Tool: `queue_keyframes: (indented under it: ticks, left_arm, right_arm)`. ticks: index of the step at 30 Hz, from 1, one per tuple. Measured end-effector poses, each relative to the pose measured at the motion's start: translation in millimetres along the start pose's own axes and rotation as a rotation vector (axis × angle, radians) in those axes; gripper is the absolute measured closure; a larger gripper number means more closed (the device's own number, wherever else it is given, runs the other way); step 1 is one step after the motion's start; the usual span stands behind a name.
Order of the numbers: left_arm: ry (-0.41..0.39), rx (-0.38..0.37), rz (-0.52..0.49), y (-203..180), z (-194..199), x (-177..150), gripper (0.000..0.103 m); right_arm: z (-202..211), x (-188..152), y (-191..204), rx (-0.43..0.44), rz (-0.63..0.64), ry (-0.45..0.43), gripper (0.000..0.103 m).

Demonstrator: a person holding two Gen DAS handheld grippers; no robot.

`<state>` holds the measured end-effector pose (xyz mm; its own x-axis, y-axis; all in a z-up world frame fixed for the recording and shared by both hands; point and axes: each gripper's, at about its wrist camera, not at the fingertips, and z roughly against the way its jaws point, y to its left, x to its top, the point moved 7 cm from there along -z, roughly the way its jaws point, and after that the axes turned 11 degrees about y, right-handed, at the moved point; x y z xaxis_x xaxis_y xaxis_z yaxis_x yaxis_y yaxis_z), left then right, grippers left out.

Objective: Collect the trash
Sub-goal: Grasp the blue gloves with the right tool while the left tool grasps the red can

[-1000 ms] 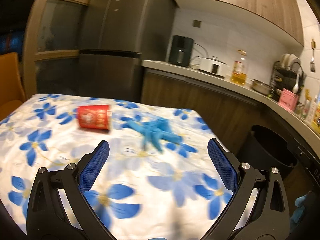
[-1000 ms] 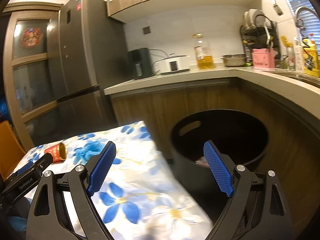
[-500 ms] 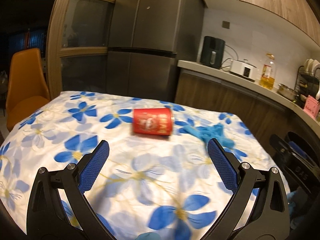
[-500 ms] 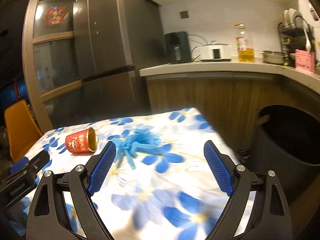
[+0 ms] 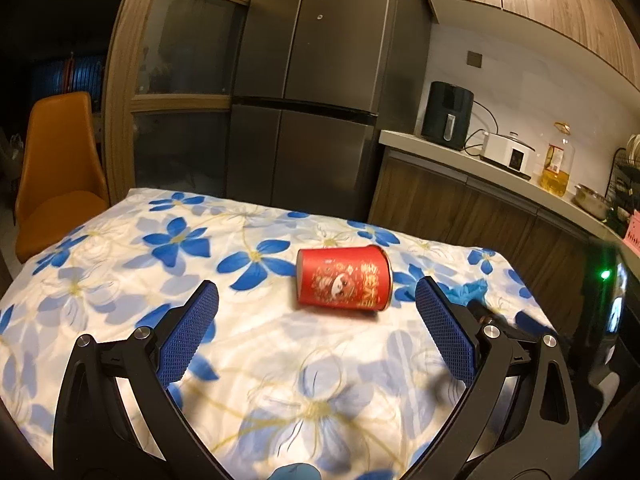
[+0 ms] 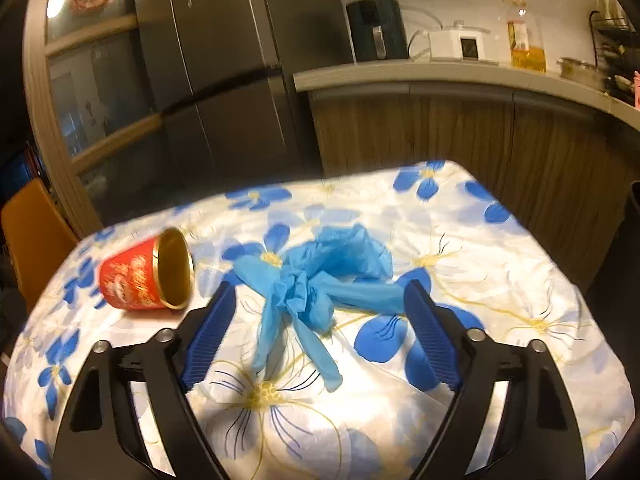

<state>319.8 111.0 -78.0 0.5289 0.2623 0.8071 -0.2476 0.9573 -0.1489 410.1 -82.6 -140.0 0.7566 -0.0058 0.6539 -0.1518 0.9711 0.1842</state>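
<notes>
A tabletop (image 6: 500,280) covered in a white cloth with blue flowers filled both views. On it a red cup (image 5: 344,283) lay on its side, its gold-lined mouth facing a crumpled pair of blue gloves (image 6: 320,276) just beside it. The right hand-held gripper (image 6: 320,316) hung over the gloves, jaws spread but just narrowing, pads not touching them. The left hand-held gripper (image 5: 316,316) hovered near the cup, jaws spread wide, holding nothing.
</notes>
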Motion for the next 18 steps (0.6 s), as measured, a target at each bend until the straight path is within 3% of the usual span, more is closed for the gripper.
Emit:
queue_keyframes:
  ticks: [3, 5, 8, 11, 18]
  left_arm:
    - [0.003, 0.005, -0.021, -7, -14, 6, 0.006]
    - [0.015, 0.000, -0.026, -12, -24, 7, 0.006]
    - [0.036, -0.001, -0.038, -19, -39, 7, 0.006]
    - [0.063, -0.001, -0.042, -24, -50, 5, 0.006]
    - [0.105, 0.002, -0.033, -31, -73, 7, 0.006]
  right_arm:
    - [-14, -3, -3, 0.000, -0.007, 0.057, 0.043]
    - [-16, -5, -3, 0.009, -0.012, 0.073, 0.067]
    - [-12, -6, -1, 0.045, -0.006, 0.060, 0.089]
    - [7, -4, -4, 0.060, -0.017, -0.005, 0.094]
    - [65, -9, -16, 0.053, -0.025, -0.160, 0.095]
